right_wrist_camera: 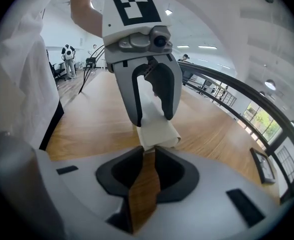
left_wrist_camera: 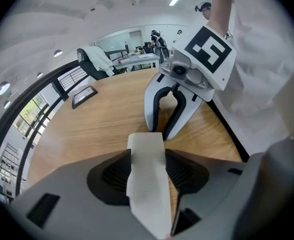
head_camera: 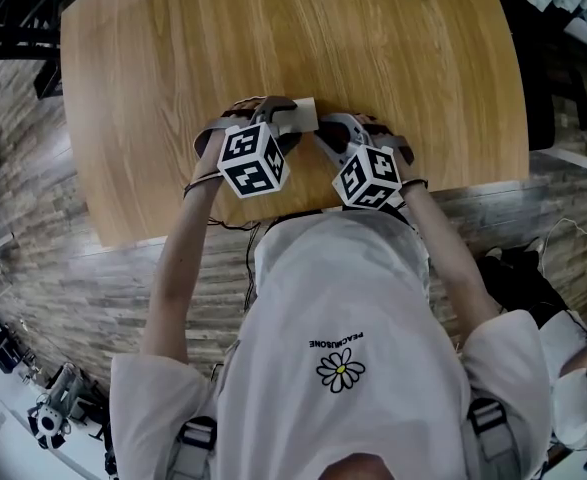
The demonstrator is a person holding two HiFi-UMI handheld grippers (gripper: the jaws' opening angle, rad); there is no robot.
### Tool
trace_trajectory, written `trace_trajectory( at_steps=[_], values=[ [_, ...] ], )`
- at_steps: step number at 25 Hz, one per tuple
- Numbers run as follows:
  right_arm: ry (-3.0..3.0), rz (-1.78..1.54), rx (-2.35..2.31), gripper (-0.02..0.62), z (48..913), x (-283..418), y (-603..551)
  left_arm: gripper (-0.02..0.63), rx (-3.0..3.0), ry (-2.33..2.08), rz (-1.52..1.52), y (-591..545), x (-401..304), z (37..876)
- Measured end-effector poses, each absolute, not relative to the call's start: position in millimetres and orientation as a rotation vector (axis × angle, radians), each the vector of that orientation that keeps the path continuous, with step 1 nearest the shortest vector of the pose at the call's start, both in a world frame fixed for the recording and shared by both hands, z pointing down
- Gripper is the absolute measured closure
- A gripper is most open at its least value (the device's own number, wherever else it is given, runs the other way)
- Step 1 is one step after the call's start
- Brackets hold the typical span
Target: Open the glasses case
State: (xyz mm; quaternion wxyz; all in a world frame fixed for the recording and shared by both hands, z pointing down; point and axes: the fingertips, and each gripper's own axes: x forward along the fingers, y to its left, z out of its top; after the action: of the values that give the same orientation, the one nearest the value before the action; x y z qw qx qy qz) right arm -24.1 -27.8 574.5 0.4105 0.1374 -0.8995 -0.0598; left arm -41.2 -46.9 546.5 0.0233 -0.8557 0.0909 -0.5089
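A white glasses case (head_camera: 304, 114) lies on the wooden table (head_camera: 173, 88), close to its near edge. My left gripper (head_camera: 278, 120) is shut on it: in the left gripper view the case (left_wrist_camera: 145, 184) runs between both pads (left_wrist_camera: 117, 176) and fills the gap. Opposite it, my right gripper (head_camera: 325, 133) meets the case's other end. In the right gripper view the jaws stand narrow, and their tips (right_wrist_camera: 148, 149) pinch the edge of that end (right_wrist_camera: 157, 131). Each gripper shows in the other's view: the right one (left_wrist_camera: 160, 130) and the left one (right_wrist_camera: 152, 118).
A flat black framed object (left_wrist_camera: 84, 95) lies far back on the table, also seen as the dark object (right_wrist_camera: 264, 166). A chair draped with cloth (left_wrist_camera: 99, 59) stands beyond the table. People (right_wrist_camera: 66, 59) stand far off in the room. The table's near edge (head_camera: 273, 218) is right by my body.
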Motion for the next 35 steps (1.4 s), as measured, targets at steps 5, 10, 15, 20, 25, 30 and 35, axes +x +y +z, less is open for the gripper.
trace_trajectory(
  at_steps=[5,10,15,20,25,30,35],
  values=[
    [-2.264,-0.144,0.336,0.512,574,-26,-29,0.380,-2.728,0.189,-1.625,-52,-44,543],
    [-2.265,-0.126,0.355,0.517,575,-25,-29,0.382,-2.739,0.095,-1.746,-56,-43,541],
    [-2.269,-0.102,0.356,0.518,575,-25,-31,0.388,-2.698,0.084,-1.774,-58,-43,540],
    [-2.271,-0.088,0.355,0.522,576,-26,-27,0.402,-2.703,0.126,-1.787,-55,-45,539],
    [-2.271,-0.084,0.353,0.522,576,-25,-28,0.500,-2.692,0.134,-1.779,-54,-45,530],
    [-2.272,-0.082,0.350,0.522,576,-26,-29,0.532,-2.676,0.172,-1.756,-58,-46,525],
    [-2.271,-0.073,0.344,0.522,577,-26,-29,0.574,-2.640,0.318,-1.695,-81,-50,517]
  ],
)
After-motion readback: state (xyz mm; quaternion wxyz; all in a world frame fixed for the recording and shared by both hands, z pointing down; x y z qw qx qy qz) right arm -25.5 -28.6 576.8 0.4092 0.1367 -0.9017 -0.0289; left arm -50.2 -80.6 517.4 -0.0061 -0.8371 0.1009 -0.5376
